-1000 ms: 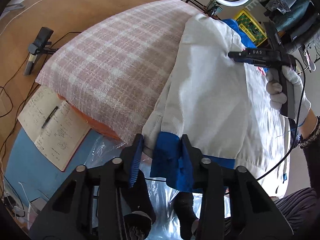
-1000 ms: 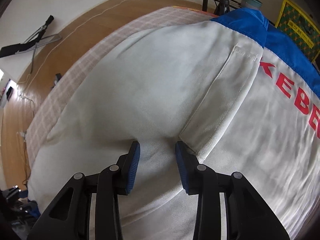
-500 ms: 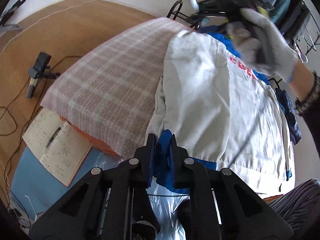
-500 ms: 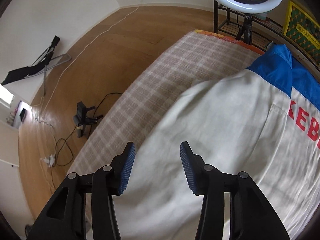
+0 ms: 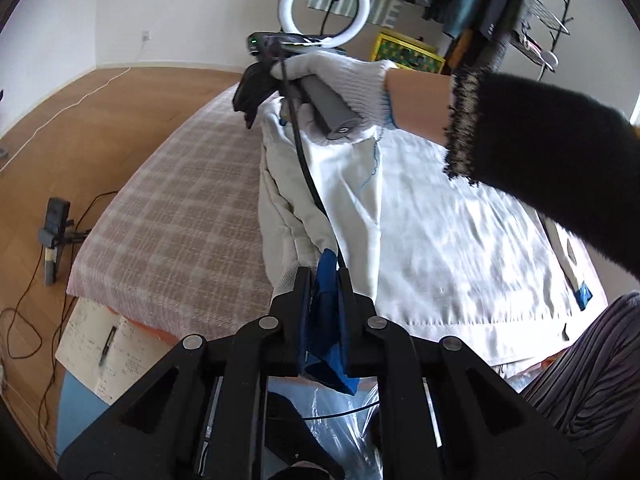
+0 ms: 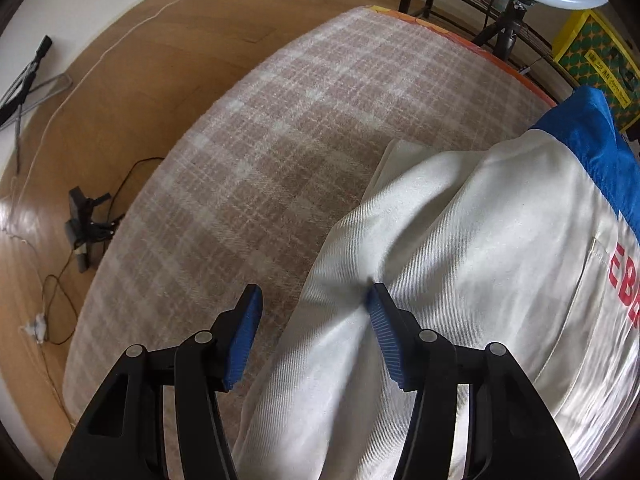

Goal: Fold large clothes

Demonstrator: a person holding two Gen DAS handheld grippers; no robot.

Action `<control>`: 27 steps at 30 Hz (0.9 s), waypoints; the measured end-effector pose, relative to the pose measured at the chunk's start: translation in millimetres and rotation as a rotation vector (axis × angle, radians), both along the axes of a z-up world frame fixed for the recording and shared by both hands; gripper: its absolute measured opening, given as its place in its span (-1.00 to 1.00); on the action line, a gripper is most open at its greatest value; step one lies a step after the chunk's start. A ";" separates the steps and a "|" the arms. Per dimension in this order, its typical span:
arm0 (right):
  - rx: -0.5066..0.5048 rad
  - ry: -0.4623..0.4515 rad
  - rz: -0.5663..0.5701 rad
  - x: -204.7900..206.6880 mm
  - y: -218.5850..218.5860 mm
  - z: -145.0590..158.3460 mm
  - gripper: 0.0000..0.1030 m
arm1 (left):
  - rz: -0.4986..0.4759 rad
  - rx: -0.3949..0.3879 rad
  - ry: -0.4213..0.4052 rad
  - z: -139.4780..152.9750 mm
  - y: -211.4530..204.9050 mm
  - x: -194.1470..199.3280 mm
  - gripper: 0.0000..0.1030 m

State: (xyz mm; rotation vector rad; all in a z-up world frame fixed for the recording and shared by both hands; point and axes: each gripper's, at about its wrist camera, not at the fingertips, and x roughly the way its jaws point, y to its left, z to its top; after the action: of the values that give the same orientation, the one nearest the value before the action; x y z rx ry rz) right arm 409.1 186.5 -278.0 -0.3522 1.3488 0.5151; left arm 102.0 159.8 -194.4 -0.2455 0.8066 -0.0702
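Matt off-white twill cloth jacket (image 6: 460,248); coarse woven plaid blanket (image 6: 280,152); glossy wood floor (image 6: 132,76); knitted cotton glove (image 5: 340,76).

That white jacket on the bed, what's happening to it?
A person is folding the white jacket, which lies on a checked blanket. The left gripper is pinching its blue cuff. The right gripper, held in a gloved hand, has just been opening, with nothing gripped, over the jacket's edge.

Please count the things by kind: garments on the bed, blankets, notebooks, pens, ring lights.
Garments: 1, the white jacket
Blankets: 1, the plaid blanket
Notebooks: 1, the open notebook
Pens: 1, the pen
Ring lights: 1, the ring light
Total: 5
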 end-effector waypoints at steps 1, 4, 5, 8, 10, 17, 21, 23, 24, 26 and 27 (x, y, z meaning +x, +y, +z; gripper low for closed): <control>-0.009 -0.010 0.014 -1.9 1.4 0.0 0.10 | -0.003 0.000 0.003 -0.2 -1.0 0.9 -0.81; -0.045 -0.047 0.058 -6.8 6.3 -1.0 0.08 | -0.003 -0.012 0.008 -0.5 -1.0 1.6 -0.82; -0.055 -0.062 0.065 -8.5 6.6 -0.8 0.01 | -0.005 -0.013 0.008 -1.1 -0.7 1.7 -0.82; -0.068 -0.106 0.073 -11.6 1.5 2.3 -0.48 | -0.005 -0.016 0.011 -0.6 -2.5 0.6 -0.82; -0.060 -0.114 0.051 -7.8 -8.8 5.2 -0.83 | -0.007 -0.016 0.009 -0.5 -3.6 0.7 -0.82; 0.255 0.009 -0.075 6.8 -63.0 19.6 -0.93 | -0.040 0.008 -0.005 4.4 -17.4 -3.0 -0.82; 0.453 0.046 -0.151 9.9 -101.2 30.3 -0.93 | -0.071 0.035 -0.020 8.6 -29.5 -4.7 -0.82; 0.526 0.046 -0.179 15.7 -117.4 35.5 -0.94 | -0.086 0.039 -0.026 10.4 -35.0 -5.7 -0.82; 0.555 0.038 -0.189 15.2 -125.0 39.8 -0.94 | -0.096 0.045 -0.028 11.2 -37.4 -6.5 -0.82; 0.620 0.028 -0.209 14.0 -141.8 48.4 -0.94 | -0.107 0.059 -0.036 13.5 -43.0 -7.8 -0.82; 0.632 0.021 -0.215 13.9 -148.0 51.5 -0.94 | -0.114 0.071 -0.041 14.3 -46.6 -8.6 -0.82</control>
State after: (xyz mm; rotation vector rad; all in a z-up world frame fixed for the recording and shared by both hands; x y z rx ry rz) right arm 423.0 38.5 -226.5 0.3131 1.1567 0.7302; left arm 93.4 113.2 -180.1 -0.1303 0.7805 -0.1530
